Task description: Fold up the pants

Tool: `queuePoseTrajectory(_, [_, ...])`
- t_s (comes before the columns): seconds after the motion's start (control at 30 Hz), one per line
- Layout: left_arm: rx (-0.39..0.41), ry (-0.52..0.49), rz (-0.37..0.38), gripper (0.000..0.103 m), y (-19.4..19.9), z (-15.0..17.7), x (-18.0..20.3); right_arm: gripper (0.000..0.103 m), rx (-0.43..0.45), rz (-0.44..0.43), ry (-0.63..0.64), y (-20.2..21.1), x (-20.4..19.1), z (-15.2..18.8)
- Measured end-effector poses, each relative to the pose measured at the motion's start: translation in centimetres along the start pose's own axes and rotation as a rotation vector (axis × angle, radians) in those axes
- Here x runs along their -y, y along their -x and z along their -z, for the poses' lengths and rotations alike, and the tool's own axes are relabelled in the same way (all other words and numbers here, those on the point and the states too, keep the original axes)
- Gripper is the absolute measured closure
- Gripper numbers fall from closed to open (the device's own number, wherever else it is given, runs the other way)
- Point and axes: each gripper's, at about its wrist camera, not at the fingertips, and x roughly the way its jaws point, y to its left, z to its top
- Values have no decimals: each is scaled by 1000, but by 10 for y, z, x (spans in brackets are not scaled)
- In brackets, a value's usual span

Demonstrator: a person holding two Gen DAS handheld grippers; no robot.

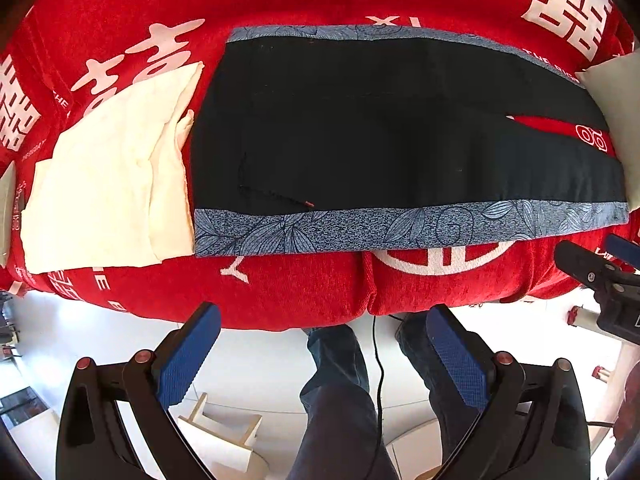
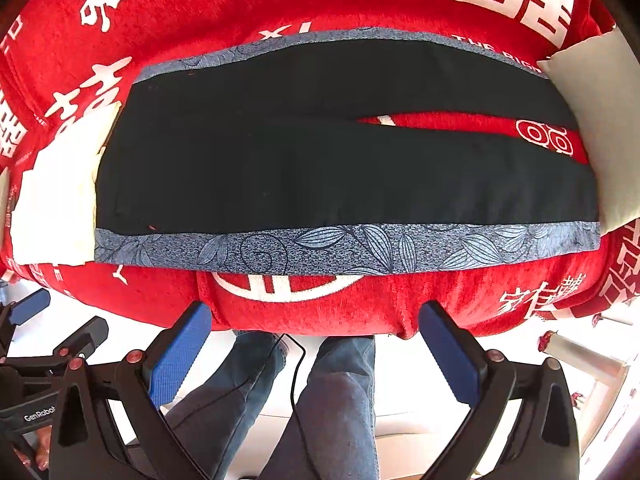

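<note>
**Pants flat on red surface, both tongs wide apart and empty**

Left tongs (image 1: 322, 356): blue pads spread wide, nothing between them, held off the near edge of the surface above the floor. Right tongs (image 2: 314, 350): same, fully spread, empty, also short of the edge. Person's jeans-clad legs (image 2: 340, 400) and a black cable (image 1: 379, 380) show below both.

Red cover with white characters (image 1: 320, 292) drapes the padded surface; whether it is a bench or a sofa cannot be told.

Pants (image 1: 400, 140): dark, with blue leaf-print side bands, lying flat and lengthwise across the cover, the near band (image 2: 360, 248) along the front edge. Legs split slightly toward the right, red showing between.

Cream folded cloth (image 1: 108, 192) touches the pants' left end. A pale cushion (image 2: 592, 128) sits at the right end.
</note>
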Motion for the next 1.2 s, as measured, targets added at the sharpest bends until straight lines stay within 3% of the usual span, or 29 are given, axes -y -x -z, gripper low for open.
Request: queuePoseTrajectory(1.2, [-15, 30, -53, 0, 0, -1, 23, 0, 0, -36, 40, -1, 15, -12])
